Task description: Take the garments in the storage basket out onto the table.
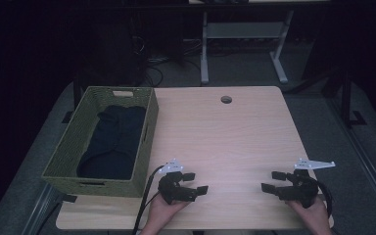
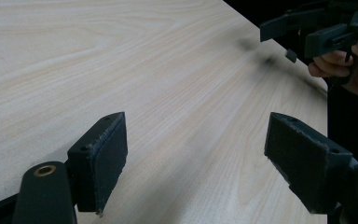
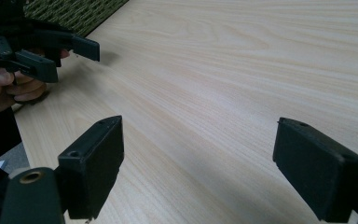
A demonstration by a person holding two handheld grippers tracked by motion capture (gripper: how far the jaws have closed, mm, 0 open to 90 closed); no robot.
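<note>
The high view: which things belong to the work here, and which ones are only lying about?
Belonging to the work:
left claw, open
right claw, open
green basket
dark cloth inside it

Only lying about:
table hole
cables on floor
white desk frame

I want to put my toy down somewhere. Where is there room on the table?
The widest bare patch of the table lies between the green basket and the right edge, from the round hole down to the two grippers. It is crowded at the left, where the basket holds dark cloth, and along the near edge by the left gripper and right gripper.
</note>
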